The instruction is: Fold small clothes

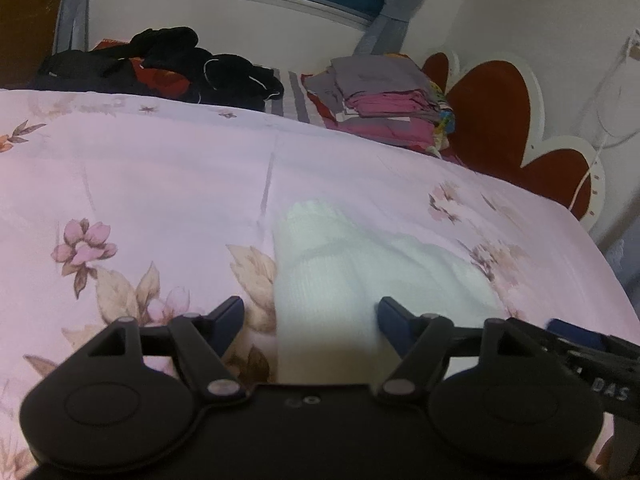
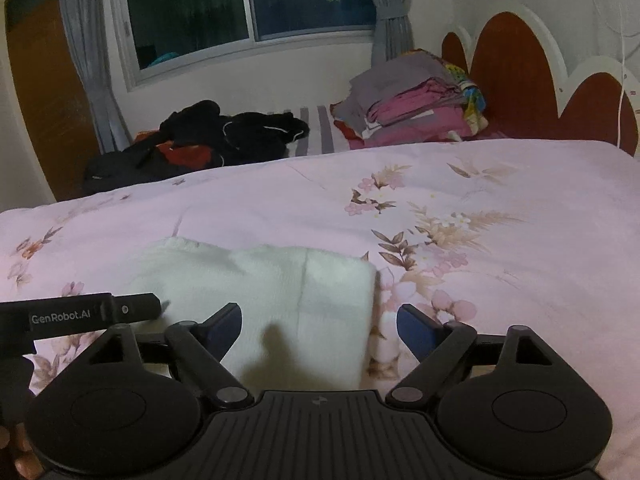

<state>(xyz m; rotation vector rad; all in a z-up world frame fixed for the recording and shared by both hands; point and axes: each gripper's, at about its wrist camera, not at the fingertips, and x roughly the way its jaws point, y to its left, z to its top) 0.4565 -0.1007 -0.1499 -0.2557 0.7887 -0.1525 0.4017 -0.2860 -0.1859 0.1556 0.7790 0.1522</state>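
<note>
Two clothes piles (image 2: 416,100) sit beyond the floral bedspread (image 2: 500,220) under a window (image 2: 248,4).

Both wrist views sit low and close over the floral bedspread (image 1: 160,168), facing the window (image 2: 248,4) wall.

Soft ribbed knit on the white garment (image 2: 272,292), matt. Smooth floral cotton-looking bedspread (image 1: 160,168). Matt black plastic on both grippers (image 1: 311,314) (image 2: 320,320), little metal pivot pins. Glossy red headboard (image 2: 516,80).
</note>
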